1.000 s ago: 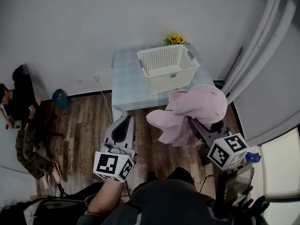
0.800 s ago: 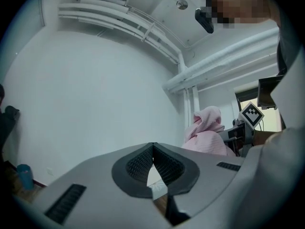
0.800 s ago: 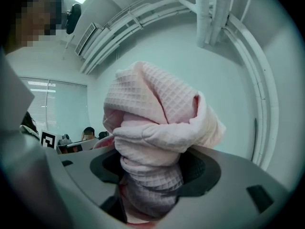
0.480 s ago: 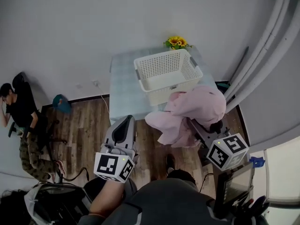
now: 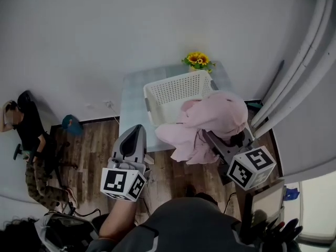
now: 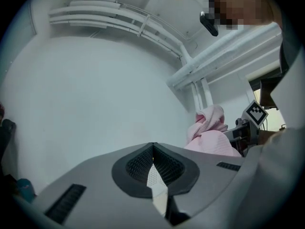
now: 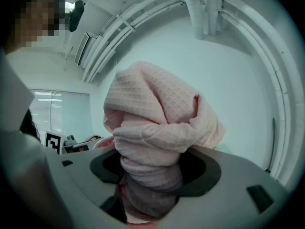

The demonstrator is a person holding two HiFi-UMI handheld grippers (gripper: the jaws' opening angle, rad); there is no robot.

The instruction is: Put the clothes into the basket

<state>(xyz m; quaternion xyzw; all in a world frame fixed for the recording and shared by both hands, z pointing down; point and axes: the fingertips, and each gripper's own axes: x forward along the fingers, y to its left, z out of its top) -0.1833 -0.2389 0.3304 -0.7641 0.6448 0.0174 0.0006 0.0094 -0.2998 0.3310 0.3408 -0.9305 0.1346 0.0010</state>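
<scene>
A bunched pink waffle-knit garment (image 5: 215, 122) hangs from my right gripper (image 5: 211, 136), which is shut on it; its folds fill the jaws in the right gripper view (image 7: 152, 123). The cloth overlaps the near right corner of the white lattice basket (image 5: 170, 88), which stands on a pale table (image 5: 132, 96) against the wall. My left gripper (image 5: 135, 134) is lower left of the basket, over the table's near edge, shut with nothing in it. In the left gripper view its pads (image 6: 138, 163) meet, and the pink garment (image 6: 209, 132) shows at the right.
A pot of sunflowers (image 5: 198, 60) stands behind the basket. A person (image 5: 29, 140) sits on the wooden floor at far left, near a blue object (image 5: 71, 124). Long curtains (image 5: 307, 83) hang on the right. A cable runs down the wall left of the table.
Both grippers have moved forward toward the table. The pink garment, earlier short of the basket, now overlaps its near right corner. The left gripper has reached the table's edge.
</scene>
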